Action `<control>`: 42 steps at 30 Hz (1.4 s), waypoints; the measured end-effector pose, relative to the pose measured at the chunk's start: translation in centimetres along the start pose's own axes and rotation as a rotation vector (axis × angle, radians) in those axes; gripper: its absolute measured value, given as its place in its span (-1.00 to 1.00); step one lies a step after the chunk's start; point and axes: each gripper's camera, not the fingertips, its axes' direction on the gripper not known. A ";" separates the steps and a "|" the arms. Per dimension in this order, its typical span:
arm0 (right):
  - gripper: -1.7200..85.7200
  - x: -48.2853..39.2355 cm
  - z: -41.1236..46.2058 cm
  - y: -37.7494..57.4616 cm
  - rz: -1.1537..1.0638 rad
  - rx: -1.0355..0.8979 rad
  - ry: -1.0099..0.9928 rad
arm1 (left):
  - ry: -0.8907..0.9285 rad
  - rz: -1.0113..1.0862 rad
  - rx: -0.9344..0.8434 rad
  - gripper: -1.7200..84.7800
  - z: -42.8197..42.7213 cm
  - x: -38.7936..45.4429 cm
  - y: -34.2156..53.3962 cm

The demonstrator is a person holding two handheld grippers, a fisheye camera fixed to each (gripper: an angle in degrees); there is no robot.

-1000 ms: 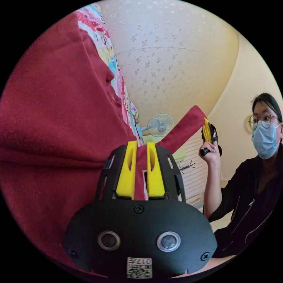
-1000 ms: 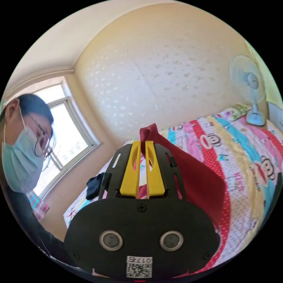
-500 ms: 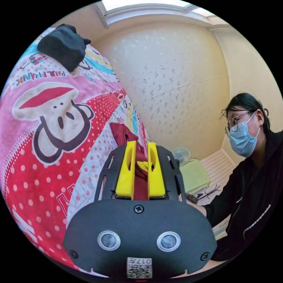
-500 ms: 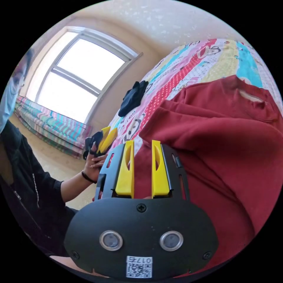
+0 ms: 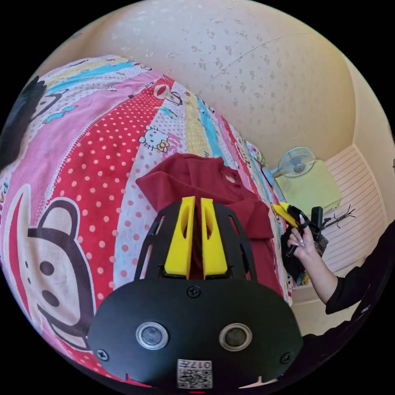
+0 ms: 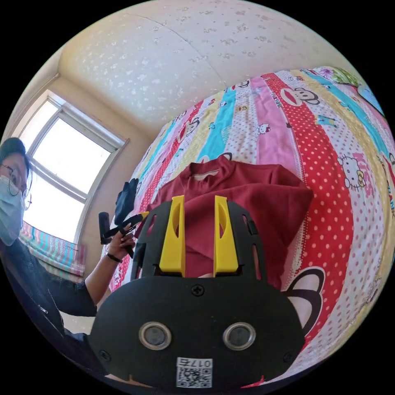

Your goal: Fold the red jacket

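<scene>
light: bright daylight, admitted through window at 9 o'clock in right gripper view, panes blown out | shadows: soft, faint | distortion: strong fisheye bending at edges, black corners | blur: slight at rims, centre sharp

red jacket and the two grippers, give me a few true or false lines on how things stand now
1. The red jacket lies on the patterned bedsheet. True.
2. The right gripper is clamped on the jacket. False: its jaws stand apart, holding nothing.
3. A fan stands past the bed. True.
4. The jacket hangs in the air. False: it rests on the bed.
5. The left gripper has its jaws close together. True.
</scene>
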 end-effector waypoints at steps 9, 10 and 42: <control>-0.87 3.8 0.5 3.3 -0.018 -0.248 0.385 | -0.470 0.309 0.006 -0.98 -1.4 7.8 -3.5; -0.89 4.5 0.3 3.3 -0.033 -0.267 0.389 | -0.495 0.300 -0.004 -0.98 -1.2 7.6 -3.8; -0.74 9.6 -12.7 5.2 -0.005 -0.191 0.173 | 0.013 -0.051 -0.009 -0.81 -8.4 -2.7 4.2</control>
